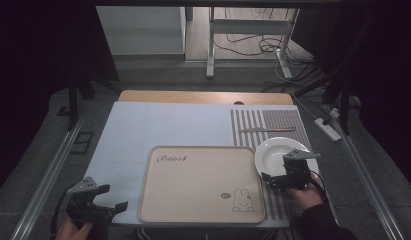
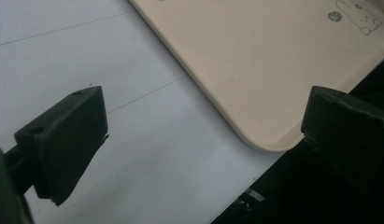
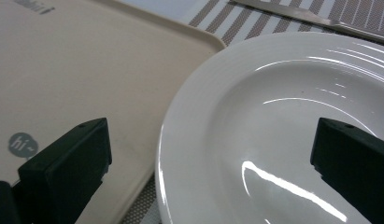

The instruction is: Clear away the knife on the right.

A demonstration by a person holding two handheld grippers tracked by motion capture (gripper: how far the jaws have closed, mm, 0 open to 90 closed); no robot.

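A beige tray point(image 1: 193, 185) with a rabbit drawing lies at the middle front of the table. Just right of it, a white plate point(image 1: 273, 152) rests on a striped placemat point(image 1: 288, 120). A table knife point(image 1: 267, 130) lies on the placemat behind the plate. My right gripper point(image 1: 278, 169) hovers open over the plate's near left rim. In the right gripper view point(image 3: 213, 154), one jaw stands over the tray point(image 3: 87, 70) and the other over the plate point(image 3: 283, 107). My left gripper point(image 1: 114, 197) is open and empty at the front left, beside the tray's near corner point(image 2: 255, 60).
A pale blue-white mat point(image 1: 158, 125) covers most of the table and lies under my left gripper point(image 2: 203, 116). The table's front edge drops off close to the tray's corner. Metal rails run along both sides; table legs and cables stand on the floor beyond.
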